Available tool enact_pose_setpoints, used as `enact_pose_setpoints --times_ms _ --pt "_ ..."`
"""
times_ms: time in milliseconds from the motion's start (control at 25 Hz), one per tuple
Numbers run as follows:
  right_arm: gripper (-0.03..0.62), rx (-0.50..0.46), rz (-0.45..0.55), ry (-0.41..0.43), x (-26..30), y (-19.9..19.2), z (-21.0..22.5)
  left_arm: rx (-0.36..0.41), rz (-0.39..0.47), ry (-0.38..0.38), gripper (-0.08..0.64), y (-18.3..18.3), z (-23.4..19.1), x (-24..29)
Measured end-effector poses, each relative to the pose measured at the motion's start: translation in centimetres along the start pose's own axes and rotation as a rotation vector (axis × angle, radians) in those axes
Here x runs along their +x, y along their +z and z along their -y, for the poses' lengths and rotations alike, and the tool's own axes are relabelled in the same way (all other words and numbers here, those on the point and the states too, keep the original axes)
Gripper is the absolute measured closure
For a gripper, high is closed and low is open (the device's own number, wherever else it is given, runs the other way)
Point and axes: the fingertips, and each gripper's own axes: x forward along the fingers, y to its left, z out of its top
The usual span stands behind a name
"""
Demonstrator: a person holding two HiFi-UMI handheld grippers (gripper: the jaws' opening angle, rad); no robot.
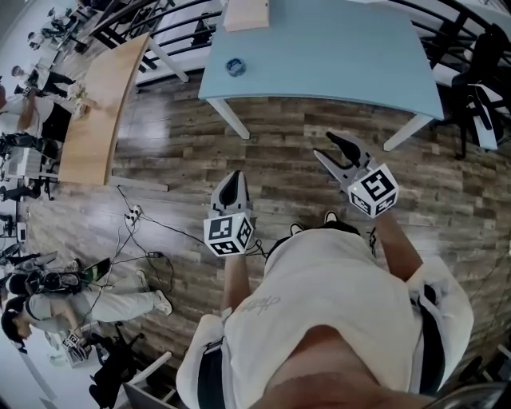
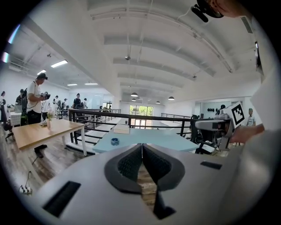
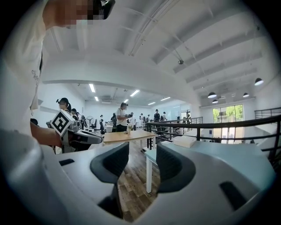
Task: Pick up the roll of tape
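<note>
The roll of tape (image 1: 235,66) is a small blue ring lying near the left corner of the light blue table (image 1: 343,56). In the left gripper view the tape (image 2: 114,141) shows far ahead, on the table (image 2: 171,141). My left gripper (image 1: 234,182) hangs over the wooden floor, well short of the table, with its jaws shut and empty (image 2: 142,147). My right gripper (image 1: 331,145) is held nearer the table's front edge, its jaws open with nothing between them (image 3: 142,151). The tape does not appear in the right gripper view.
A long wooden table (image 1: 100,112) stands at the left, with people beyond it. A flat box (image 1: 246,14) lies at the blue table's far edge. Cables and a power strip (image 1: 134,216) lie on the floor at the left. Black chairs (image 1: 479,88) stand at the right, and a black railing (image 2: 101,115) runs behind the table.
</note>
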Motion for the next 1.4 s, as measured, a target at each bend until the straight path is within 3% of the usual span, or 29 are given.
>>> enact_pose_setpoints --times_ms 400,600,920,1160,1400 --pt "0.402 0.034 -0.025 -0.057 0.7 -1.5 -1.9 -0.053 -0.004 -0.051 0.54 -1.4 -2.1 -1.0" --pt "0.402 0.029 -0.054 -0.042 2.8 -1.7 -1.8 -0.07 -0.008 -0.035 0.54 -1.6 -3.8 0.0" --pt "0.4 0.054 -0.067 -0.017 9.4 -2.2 2.5 -0.11 -0.01 -0.027 0.54 0.3 -6.9 5.7" --pt "0.4 -0.005 -0.034 0.027 16.1 -0.5 6.4 -0.066 -0.015 0.0 0.54 2.9 -10.4 11.5" --pt "0.402 -0.039 -0.006 0.017 19.3 0.4 9.9 -0.095 -0.013 0.007 0.54 4.7 -12.1 15.8"
